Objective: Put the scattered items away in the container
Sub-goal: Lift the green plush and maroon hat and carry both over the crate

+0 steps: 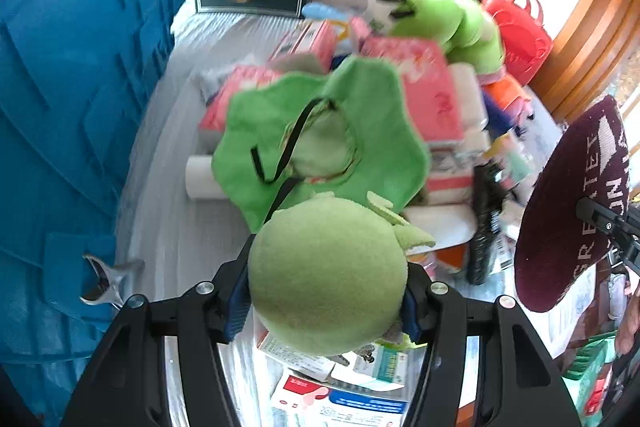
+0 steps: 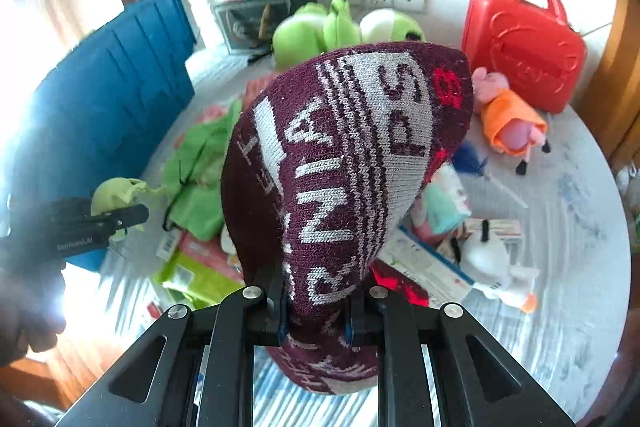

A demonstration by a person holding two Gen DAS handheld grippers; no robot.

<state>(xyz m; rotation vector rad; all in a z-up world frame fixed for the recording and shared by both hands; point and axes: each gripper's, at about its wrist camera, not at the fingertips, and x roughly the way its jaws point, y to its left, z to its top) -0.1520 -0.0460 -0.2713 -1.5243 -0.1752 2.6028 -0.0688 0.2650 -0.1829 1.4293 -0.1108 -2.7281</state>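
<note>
Between the left gripper (image 1: 326, 301) pads, green plush toy (image 1: 326, 275), clamped

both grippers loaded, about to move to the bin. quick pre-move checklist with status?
1. Left gripper clamped on green plush: ok.
2. Right gripper shut on maroon knit hat: ok.
3. Plush's green cape clear of the pile: cannot tell, it drapes over the pink boxes.
4. Blue container in view: ok.
5. Container opening and free room inside: cannot tell.
</note>
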